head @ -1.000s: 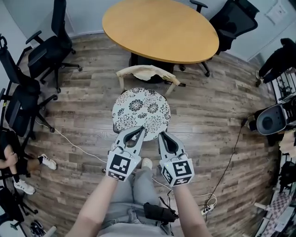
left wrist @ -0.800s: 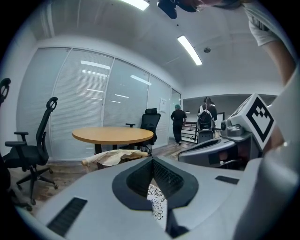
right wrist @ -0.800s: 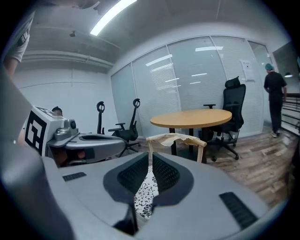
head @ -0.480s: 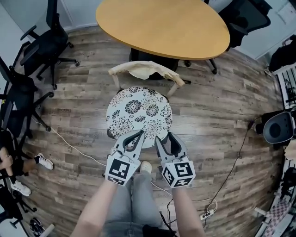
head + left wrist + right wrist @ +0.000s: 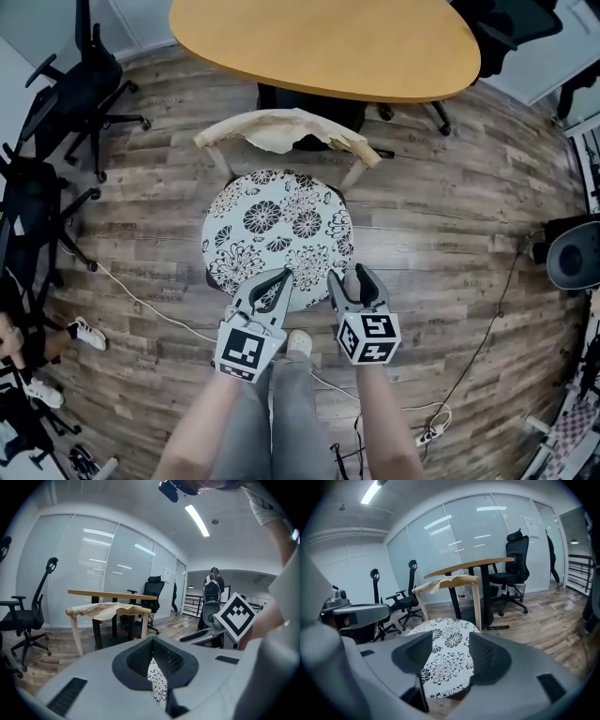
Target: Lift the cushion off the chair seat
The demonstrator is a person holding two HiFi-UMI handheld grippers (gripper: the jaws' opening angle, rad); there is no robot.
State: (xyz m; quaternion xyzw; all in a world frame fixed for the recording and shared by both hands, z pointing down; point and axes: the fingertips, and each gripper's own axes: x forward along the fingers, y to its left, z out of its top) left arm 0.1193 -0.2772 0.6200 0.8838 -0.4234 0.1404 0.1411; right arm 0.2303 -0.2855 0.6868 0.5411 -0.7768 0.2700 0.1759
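Observation:
The round white cushion [image 5: 277, 230] with black flowers lies on the seat of a chair with a pale wooden back [image 5: 286, 131]. Both grippers hover at its near edge. My left gripper [image 5: 279, 277] is shut and empty, its tips over the cushion's front rim; in the left gripper view [image 5: 151, 644] only a sliver of the cushion [image 5: 157, 686] shows below the pads. My right gripper [image 5: 354, 277] is at the front right rim with its jaws opening and nothing between them. In the right gripper view [image 5: 451, 643] the cushion [image 5: 446, 667] lies just ahead, apart from the pads.
An oval wooden table [image 5: 328, 42] stands right behind the chair. Black office chairs [image 5: 80, 84] line the left side. A white cable [image 5: 141, 300] runs over the wood floor. The person's legs and shoe [image 5: 298, 343] are under the grippers. A dark round device [image 5: 574, 255] sits at the right.
Both grippers have sunk toward the cushion's near edge. The right gripper's jaws went from shut to wide apart. The left gripper stayed shut.

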